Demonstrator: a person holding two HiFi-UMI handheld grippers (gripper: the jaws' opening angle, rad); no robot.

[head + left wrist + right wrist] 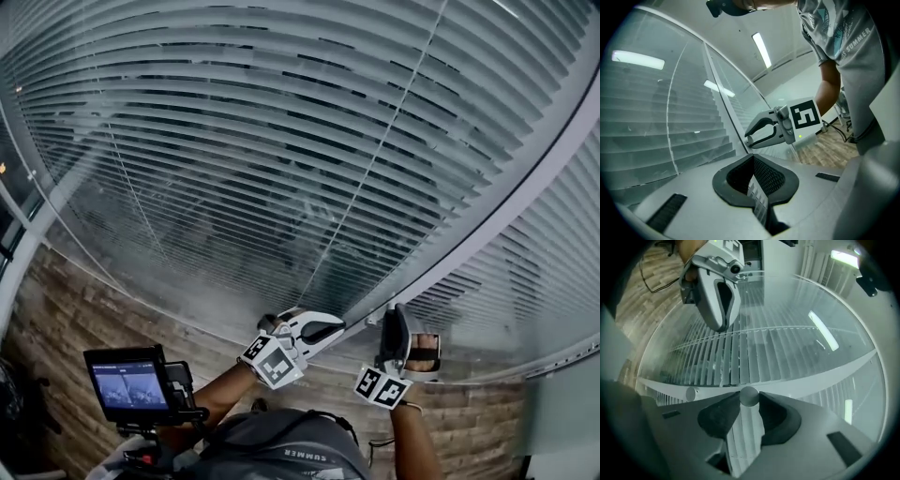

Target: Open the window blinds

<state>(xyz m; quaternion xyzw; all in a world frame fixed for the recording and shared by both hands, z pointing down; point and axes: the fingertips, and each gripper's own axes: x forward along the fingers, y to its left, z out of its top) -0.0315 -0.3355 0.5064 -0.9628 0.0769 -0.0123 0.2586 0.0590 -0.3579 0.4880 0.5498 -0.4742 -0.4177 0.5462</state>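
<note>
Risks, biggest item first:
- window blinds [281, 141]: they fill the head view from 9 round to 3 o'clock. Slats are part-tilted, with dark gaps between them. If I roll the wrong way they close, and I'd only spot that in the head view.
- frame rail [487, 208]: runs from 2 o'clock down to 5 o'clock, and the control sits on it. Forcing the control past its stop would likely strain the tilt mechanism.
- left gripper [753, 183]: clenched on nothing, parked just beside the right one at about its 10 o'clock. A wide roll could clip the two together.
- right gripper [749, 405]: grasping the round knob [749, 394], with the pads pinching only its end. The knob looks smooth and small, so I expect slip under torque, i.e. the wrist turns and the slats don't.

View differences:
- The head view alone shows overall slat angle. The knob contact is hidden there behind the gripper body.
- The right gripper view alone shows the knob between the pads, plus a second stub [691, 393] at 9 o'clock on the same rail.
- The left gripper view gives the right gripper side-on against the frame.
</note>
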